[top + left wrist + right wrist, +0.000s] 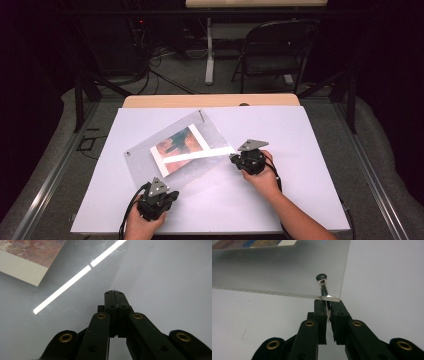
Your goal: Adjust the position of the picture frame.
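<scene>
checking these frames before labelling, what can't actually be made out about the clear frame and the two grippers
- Right gripper, right gripper view: jaws closed at the clear frame's corner by a metal pin; whether they pinch pin or panel edge is hidden by the jaws.
- Left gripper, left gripper view: jaws shut, apparently on the clear edge, too thin and see-through to confirm.
- Print, high view: subject too small; both gripper views cut it off.

Clear acrylic frame (180, 150), print inside, flat, skewed on table
</scene>
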